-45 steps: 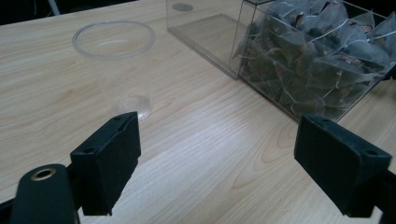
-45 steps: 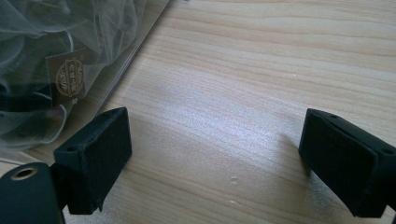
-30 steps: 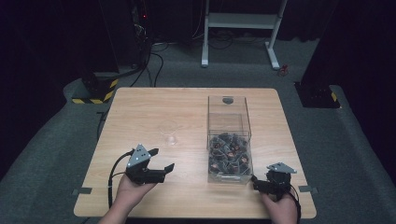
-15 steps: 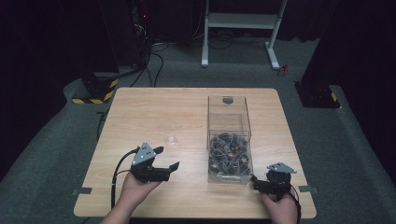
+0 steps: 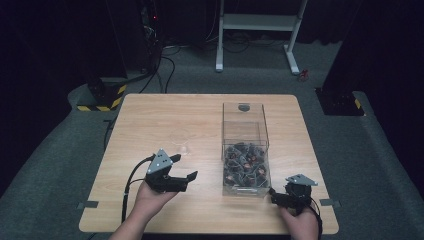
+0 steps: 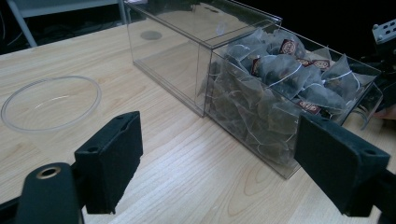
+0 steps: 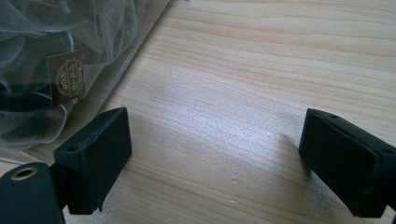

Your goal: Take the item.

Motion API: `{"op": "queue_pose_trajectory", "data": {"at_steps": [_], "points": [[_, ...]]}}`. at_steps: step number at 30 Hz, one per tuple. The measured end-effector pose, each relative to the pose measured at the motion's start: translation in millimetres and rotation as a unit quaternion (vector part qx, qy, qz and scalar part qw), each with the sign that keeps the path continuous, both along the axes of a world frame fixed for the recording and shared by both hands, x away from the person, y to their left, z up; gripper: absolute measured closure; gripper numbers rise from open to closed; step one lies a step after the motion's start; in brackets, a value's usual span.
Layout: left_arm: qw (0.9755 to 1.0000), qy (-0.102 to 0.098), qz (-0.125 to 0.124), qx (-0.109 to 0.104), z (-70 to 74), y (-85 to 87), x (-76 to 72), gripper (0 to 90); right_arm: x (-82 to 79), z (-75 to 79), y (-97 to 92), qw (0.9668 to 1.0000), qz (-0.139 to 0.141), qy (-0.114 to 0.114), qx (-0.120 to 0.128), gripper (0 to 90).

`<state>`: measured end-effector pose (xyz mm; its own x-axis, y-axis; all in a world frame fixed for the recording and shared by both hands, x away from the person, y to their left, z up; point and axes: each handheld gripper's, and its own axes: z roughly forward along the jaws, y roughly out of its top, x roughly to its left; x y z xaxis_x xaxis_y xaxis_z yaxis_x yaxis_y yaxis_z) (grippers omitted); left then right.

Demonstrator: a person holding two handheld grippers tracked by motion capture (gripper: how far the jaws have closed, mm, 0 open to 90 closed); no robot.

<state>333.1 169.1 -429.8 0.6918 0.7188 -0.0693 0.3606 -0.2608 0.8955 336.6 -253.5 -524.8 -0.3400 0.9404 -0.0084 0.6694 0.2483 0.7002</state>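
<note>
Tea bags heaped in the near end of the clear box, between both grippers.
Left gripper spread wide, empty, pointing right toward them; right gripper likewise parted, empty, nearer, just beside the box's near right corner.

The right half of the light wooden tabletop is occupied by a tall clear acrylic box, its near section packed with grey mesh tea bags. A clear shallow round glass dish lies left of the box, apart from it; bare wood is seen between them. The left tongs are held spread above open wood near the dish. The right tongs are held spread just beside the box's near right corner.
</note>
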Motion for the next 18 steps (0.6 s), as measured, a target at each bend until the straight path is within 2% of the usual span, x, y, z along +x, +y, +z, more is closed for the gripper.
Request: {"op": "queue_pose_trajectory", "data": {"at_steps": [6,18], "points": [[1.0000,0.000,-0.007,0.004,0.6,-5.4,3.1,16.3,-0.1,0.0,0.2,1.0000,-0.001,0.001,0.001,9.1],[0.9997,0.004,-0.024,-0.005,3.7,-21.0,8.7,16.7,-0.2,0.0,0.3,1.0000,0.000,0.001,0.001,9.1]]}}
